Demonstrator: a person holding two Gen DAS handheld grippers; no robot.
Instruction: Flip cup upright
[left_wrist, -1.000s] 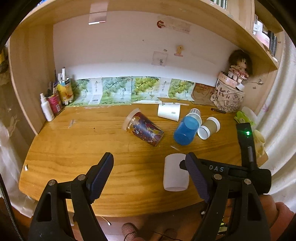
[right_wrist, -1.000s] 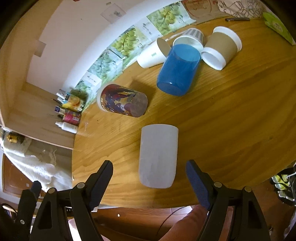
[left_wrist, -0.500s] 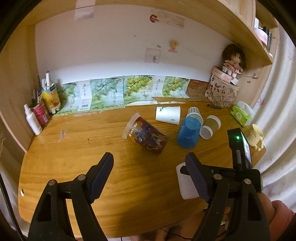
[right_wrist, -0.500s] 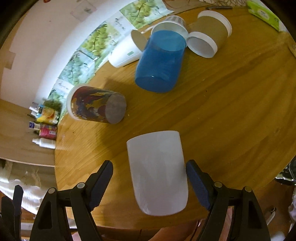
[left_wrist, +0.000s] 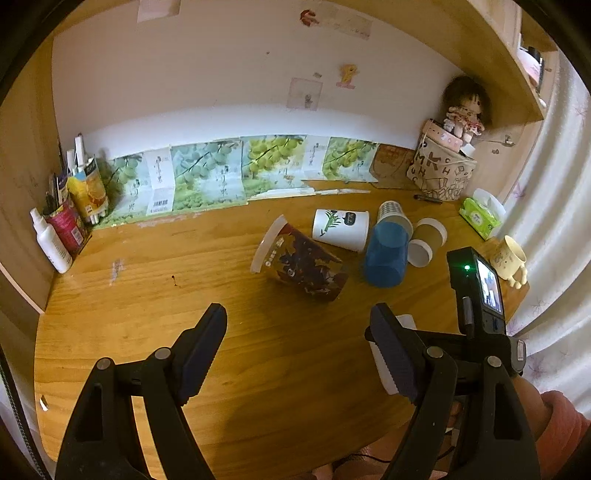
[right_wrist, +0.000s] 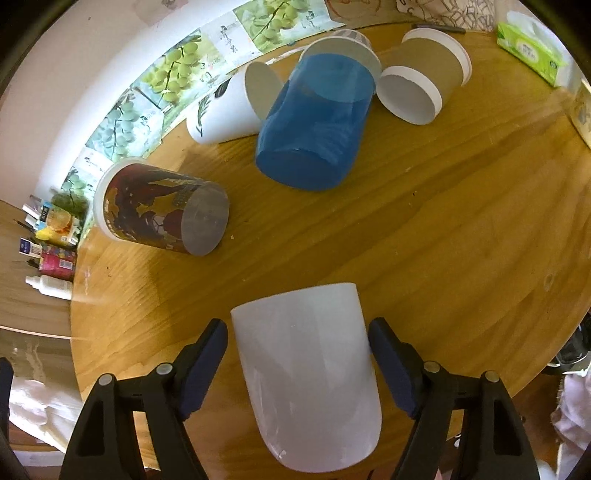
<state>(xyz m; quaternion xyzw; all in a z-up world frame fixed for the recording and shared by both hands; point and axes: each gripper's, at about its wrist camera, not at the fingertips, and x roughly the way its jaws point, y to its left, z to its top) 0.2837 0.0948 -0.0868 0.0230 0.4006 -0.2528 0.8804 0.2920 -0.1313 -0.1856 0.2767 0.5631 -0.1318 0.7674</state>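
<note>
Right wrist view looks steeply down on a frosted white cup (right_wrist: 308, 376) lying on its side near the front edge of the wooden desk (right_wrist: 461, 229). The right gripper (right_wrist: 297, 354) straddles it, its jaws having just been closing; the dark pads sit right at the cup's two flanks, though I cannot tell whether they press yet. Coming at it from above this way looks meant to clamp the body across its width so it can be tipped up. The left gripper (left_wrist: 299, 350) hangs open and empty over bare wood, seemingly just waiting. Well beyond lie the others, all on their sides: a patterned cup (right_wrist: 159, 210), a blue cup (right_wrist: 314, 122) and two paper cups behind.
</note>
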